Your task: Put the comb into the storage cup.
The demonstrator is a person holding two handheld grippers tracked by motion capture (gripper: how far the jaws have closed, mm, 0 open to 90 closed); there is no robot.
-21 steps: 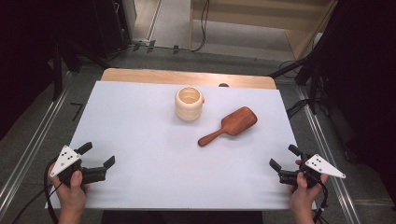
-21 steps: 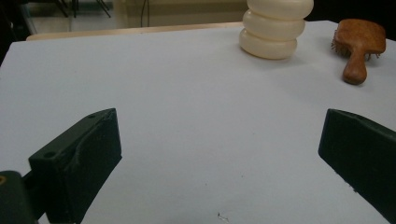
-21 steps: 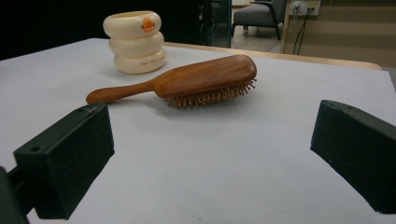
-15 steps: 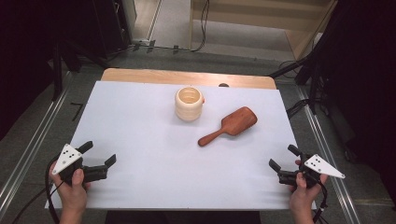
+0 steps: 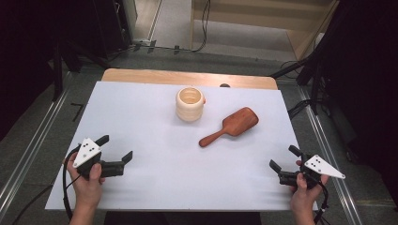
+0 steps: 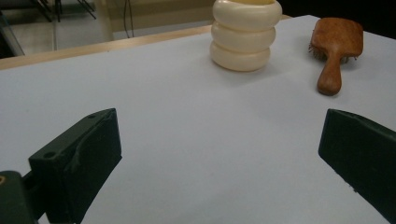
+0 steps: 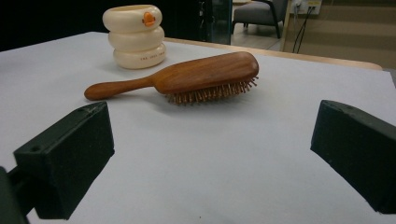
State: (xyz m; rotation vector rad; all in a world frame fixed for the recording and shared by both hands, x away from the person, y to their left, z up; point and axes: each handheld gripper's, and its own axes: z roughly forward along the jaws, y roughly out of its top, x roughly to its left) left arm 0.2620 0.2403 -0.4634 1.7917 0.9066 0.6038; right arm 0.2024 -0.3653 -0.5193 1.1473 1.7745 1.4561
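A cream ribbed cup (image 5: 190,104) (image 6: 245,32) (image 7: 135,35) stands upright at the middle back of the white table (image 5: 141,117). Right of it a brown wooden hairbrush (image 5: 230,126) (image 6: 337,46) (image 7: 187,77) lies bristles down, its handle pointing toward the front left. My left gripper (image 5: 114,147) (image 6: 219,154) rests near the front left corner, held by a hand, its jaws wide open with nothing between them. Near the front right corner my right gripper (image 5: 285,157) (image 7: 210,154) is also open and empty, facing the brush from a distance.
A strip of wooden tabletop (image 5: 187,77) shows beyond the white sheet. Metal rails (image 5: 33,150) run along both sides of the table. Cables (image 5: 204,23) lie on the floor behind, and dark equipment stands at the left and right.
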